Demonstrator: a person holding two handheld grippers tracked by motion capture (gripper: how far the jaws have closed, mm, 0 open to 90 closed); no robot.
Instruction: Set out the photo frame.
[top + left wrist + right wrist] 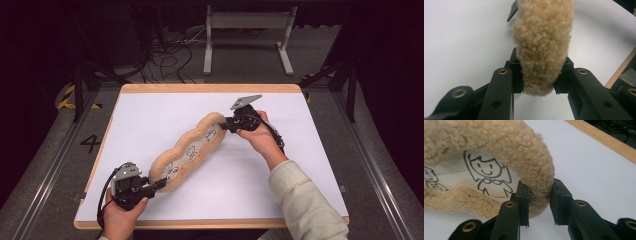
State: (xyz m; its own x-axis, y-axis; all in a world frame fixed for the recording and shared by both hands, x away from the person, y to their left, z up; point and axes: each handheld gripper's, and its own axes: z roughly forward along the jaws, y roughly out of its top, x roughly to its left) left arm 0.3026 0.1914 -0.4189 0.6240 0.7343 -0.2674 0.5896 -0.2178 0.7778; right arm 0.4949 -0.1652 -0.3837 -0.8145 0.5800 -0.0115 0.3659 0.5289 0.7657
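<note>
Two tools are pinching the opposite ends of one long fleecy tan cushion [191, 151], which is lying diagonally across the white worktop [150, 120]: the left tool [159, 185], nearest the front edge, is clamping its jaws on the cushion's near end, the fleece bulging between them in the left gripper view [541, 50]. Farther back, the right tool [223, 125] is gripping the far end, where the pale inner panel is showing line-drawn cartoon figures [487, 176] inside the fleece rim
</note>
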